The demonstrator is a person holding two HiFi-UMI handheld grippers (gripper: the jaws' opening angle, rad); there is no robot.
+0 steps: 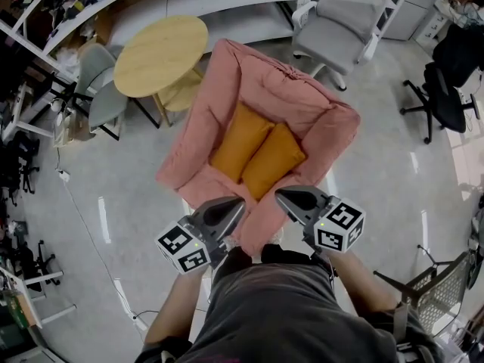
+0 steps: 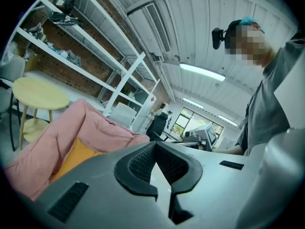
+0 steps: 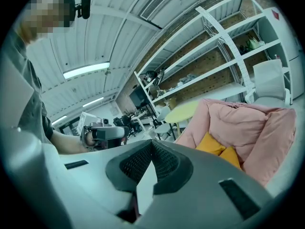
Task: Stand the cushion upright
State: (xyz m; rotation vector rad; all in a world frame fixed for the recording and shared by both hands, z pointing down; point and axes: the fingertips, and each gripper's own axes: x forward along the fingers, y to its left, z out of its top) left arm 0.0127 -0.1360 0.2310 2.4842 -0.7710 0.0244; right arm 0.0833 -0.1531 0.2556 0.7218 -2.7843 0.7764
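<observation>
Two orange cushions (image 1: pixel 240 142) were noted side by side on the seat of the pink armchair (image 1: pixel 295 100). Whether either stood upright could not be settled. The left gripper (image 1: pixel 239 202) and right gripper (image 1: pixel 279 194) were held short of the chair, jaws together, nothing gripped.

Armchair (image 1: pixel 227 104) front hidden behind torso (image 1: pixel 295 308), shelf clutter (image 2: pixel 63 17) perhaps bags, indistinct

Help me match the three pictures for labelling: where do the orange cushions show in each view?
Head view: orange cushions at centre, lying side by side in the pink armchair.
Left gripper view: lower left, an orange patch inside the armchair.
Right gripper view: right of centre, in the armchair.
Shared landmark: the round yellow table, beside the armchair in all three.
</observation>
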